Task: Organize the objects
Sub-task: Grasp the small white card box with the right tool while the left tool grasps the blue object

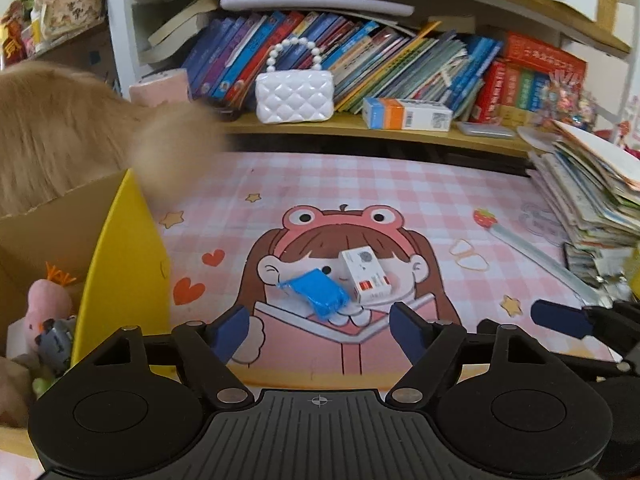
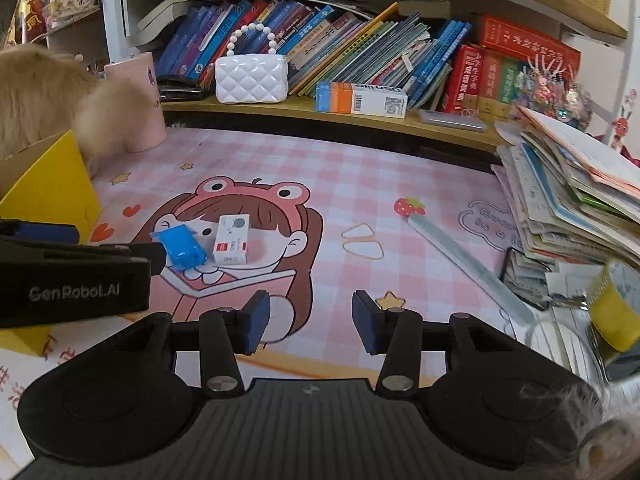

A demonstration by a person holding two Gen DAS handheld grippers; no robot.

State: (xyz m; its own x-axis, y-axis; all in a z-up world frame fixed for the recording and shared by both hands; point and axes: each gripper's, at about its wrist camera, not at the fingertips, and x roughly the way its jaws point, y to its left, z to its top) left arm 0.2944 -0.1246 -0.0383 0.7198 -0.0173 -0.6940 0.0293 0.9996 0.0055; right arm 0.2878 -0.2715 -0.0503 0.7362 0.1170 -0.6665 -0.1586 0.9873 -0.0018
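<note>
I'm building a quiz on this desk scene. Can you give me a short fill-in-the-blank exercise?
1. The crumpled packet beside the small white box is ____ in colour.
2. The white quilted handbag stands on the ____.
3. The handbag's handle is made of white ____.
4. Nothing sits between the pads of the left claw; its jaws are ____.

Missing words: blue; shelf; beads; open

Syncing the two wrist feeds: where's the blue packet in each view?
Left wrist: blue packet lies low in the centre on the cartoon desk mat, just ahead of the left gripper's open jaws.
Right wrist: blue packet sits left of centre, beside the tip of the other gripper.
Shared landmark: the small white box immediately right of it.
</note>
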